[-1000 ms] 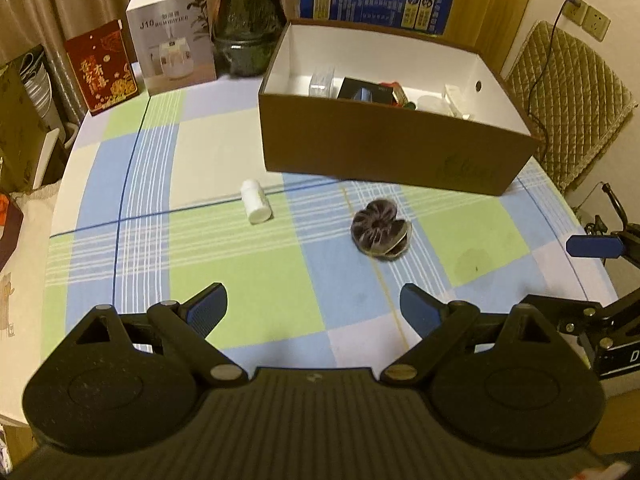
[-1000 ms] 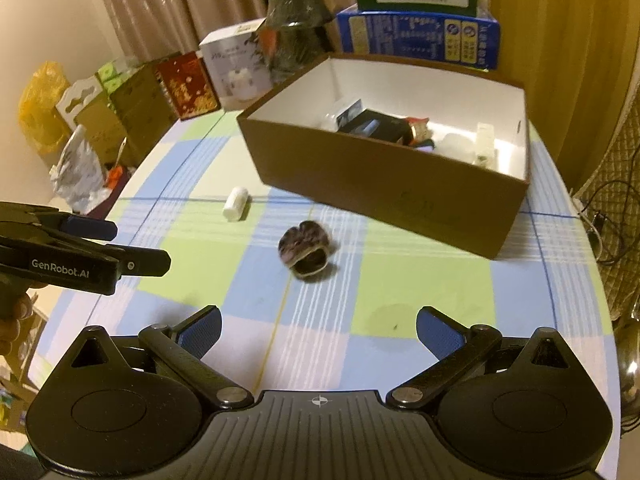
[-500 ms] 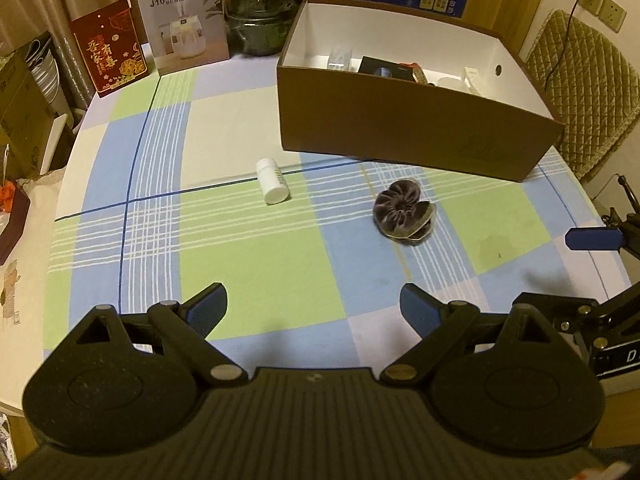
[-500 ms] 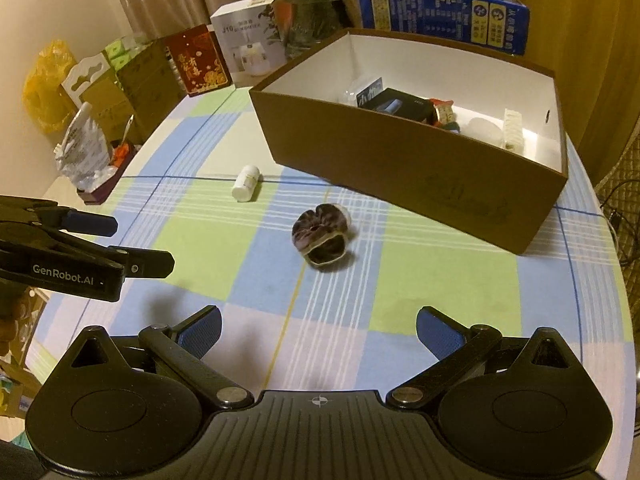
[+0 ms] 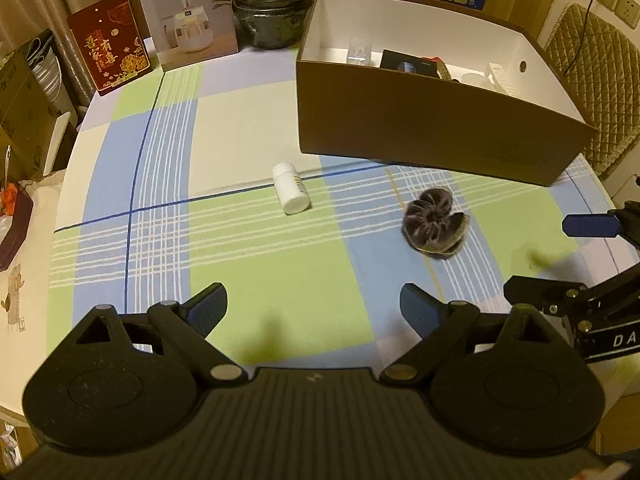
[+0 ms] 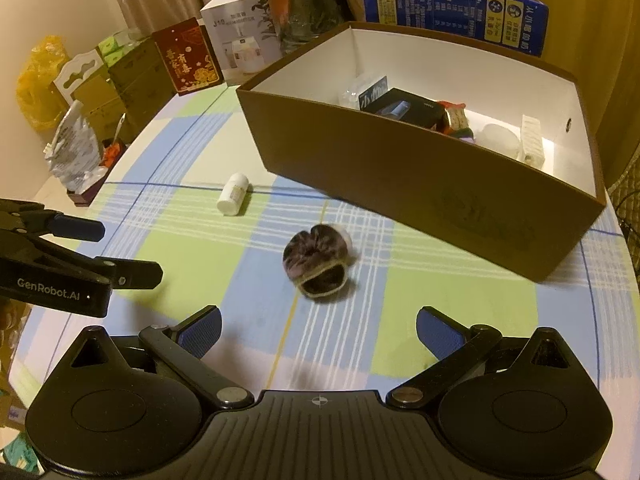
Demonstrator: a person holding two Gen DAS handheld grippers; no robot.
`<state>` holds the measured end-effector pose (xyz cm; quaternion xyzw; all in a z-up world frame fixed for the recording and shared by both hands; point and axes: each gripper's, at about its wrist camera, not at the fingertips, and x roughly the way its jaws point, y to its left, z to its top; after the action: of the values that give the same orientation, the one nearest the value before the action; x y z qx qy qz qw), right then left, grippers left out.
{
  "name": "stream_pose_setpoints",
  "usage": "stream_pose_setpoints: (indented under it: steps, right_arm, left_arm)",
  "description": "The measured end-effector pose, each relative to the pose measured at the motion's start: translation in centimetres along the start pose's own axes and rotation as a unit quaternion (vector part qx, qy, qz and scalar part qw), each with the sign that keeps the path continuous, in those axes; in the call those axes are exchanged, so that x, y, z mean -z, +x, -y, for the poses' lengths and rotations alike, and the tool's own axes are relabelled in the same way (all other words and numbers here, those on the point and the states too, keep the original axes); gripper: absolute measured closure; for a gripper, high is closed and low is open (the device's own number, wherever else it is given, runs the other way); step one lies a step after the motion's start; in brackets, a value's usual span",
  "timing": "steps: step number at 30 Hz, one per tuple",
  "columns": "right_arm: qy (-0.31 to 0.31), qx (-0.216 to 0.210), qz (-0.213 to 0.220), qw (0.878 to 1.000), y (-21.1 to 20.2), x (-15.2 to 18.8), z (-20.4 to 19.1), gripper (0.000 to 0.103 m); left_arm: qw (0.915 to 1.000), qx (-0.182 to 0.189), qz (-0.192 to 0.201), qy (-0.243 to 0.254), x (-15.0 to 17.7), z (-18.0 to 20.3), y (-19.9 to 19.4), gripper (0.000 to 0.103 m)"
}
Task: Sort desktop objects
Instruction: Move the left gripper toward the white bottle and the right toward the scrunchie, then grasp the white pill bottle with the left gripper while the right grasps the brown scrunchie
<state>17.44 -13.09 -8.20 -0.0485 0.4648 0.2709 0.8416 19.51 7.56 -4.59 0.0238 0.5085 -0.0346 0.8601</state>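
A round tabletop (image 5: 168, 184) covered with a checked cloth of blue, green and cream is seen from both wrist views. The left gripper (image 5: 314, 308) is held above the near edge of the tabletop with its blue-padded jaws spread wide, and nothing is gripped between them. The right gripper (image 6: 318, 332) is likewise held over the near edge, its jaws wide apart and empty. A small white bottle (image 5: 291, 193) is lying on its side near the middle of the tabletop, its cap end turned toward the near edge, just in front of the near left corner of a brown cardboard box (image 5: 424, 128). A dark, ruffled purple object (image 6: 318, 262), possibly a fabric scrunchie though the blur leaves that uncertain, is resting on the cloth to the right of the bottle, well apart from it and in front of the box's long near wall. The open, white-lined box is placed toward the far right of the tabletop, and several small items are already contained in it, among them a black box (image 6: 404, 109) and a white ribbed piece (image 6: 531, 141). Along the far edge of the tabletop a white humidifier carton (image 5: 186, 12), a red card (image 5: 109, 48), a dark vase (image 5: 272, 12) and a blue printed carton (image 6: 456, 12) are lined up.
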Motion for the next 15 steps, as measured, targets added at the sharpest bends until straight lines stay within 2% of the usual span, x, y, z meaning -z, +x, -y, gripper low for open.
stream_pose_setpoints:
  steps: [9,15]
  right_arm:
    - [-0.019,0.021,0.029,0.999,4.4,-0.9,0.0,0.003]
    - [-0.045,0.031,0.019,0.998,7.7,-1.0,-0.6,0.023]
  left_arm:
    - [0.9998,-0.002,0.014,0.017,-1.6,-1.0,3.6,0.013]
    - [0.9996,-0.002,0.019,0.020,-3.0,-1.9,6.1,0.014]
